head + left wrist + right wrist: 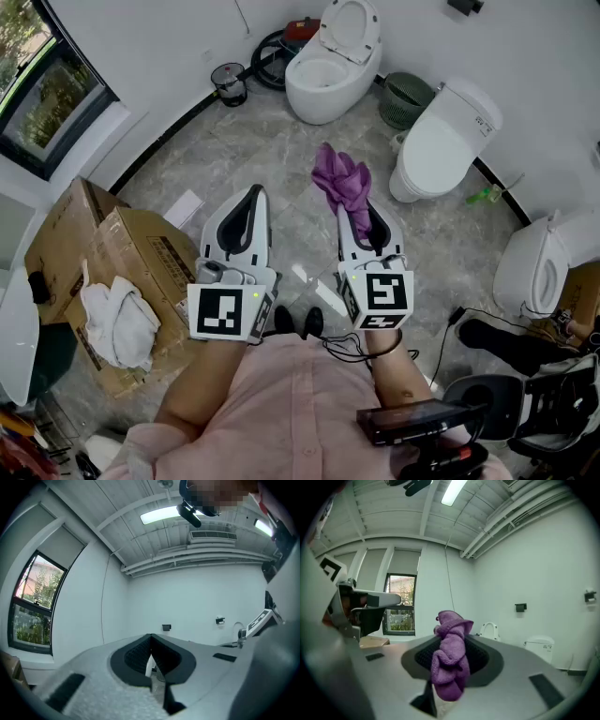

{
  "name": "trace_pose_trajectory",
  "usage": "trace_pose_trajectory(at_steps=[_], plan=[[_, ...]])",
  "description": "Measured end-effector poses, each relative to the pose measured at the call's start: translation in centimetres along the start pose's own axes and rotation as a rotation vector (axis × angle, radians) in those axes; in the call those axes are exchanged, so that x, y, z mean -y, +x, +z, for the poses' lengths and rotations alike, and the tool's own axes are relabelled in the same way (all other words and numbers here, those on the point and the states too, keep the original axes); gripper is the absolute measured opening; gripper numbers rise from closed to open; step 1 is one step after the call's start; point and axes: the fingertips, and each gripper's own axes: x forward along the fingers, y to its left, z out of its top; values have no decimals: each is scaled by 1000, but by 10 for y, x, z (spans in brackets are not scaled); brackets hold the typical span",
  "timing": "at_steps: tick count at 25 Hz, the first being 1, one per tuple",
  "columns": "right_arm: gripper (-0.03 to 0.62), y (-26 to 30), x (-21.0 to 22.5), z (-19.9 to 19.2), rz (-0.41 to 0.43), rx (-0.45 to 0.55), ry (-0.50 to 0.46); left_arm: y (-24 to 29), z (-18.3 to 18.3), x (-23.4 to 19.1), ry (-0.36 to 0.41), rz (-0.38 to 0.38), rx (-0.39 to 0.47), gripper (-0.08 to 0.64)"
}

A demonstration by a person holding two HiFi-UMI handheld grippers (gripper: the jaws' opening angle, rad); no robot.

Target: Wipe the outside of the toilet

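Nearest, the left gripper (253, 193) is holding its jaws together on nothing. The right gripper (365, 221) is pinching a soft, floppy purple cloth (342, 181) by its lower end. Farther off, the toilet (441, 141) is standing lid-down, probably hard and slippery.

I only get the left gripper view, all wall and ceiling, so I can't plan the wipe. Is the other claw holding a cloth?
Observer: Yes. The right claw is shut on a purple cloth, which bunches up past its tips.
Operator: Which toilet lies straight ahead?
Observer: The head view shows an oval white toilet ahead, with its lid raised.
Operator: Anything standing beside it?
Observer: A green basket stands to its right, between it and a second toilet whose lid is down.
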Motion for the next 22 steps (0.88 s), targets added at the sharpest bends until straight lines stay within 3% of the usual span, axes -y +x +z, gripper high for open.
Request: trace_pose_trajectory(at_steps=[16, 22], plan=[[130, -4, 54, 1, -17, 36, 41, 23, -18, 37, -2, 8, -32, 5], [130, 22, 63, -7, -15, 17, 47, 41, -25, 23, 8, 15, -37, 5]])
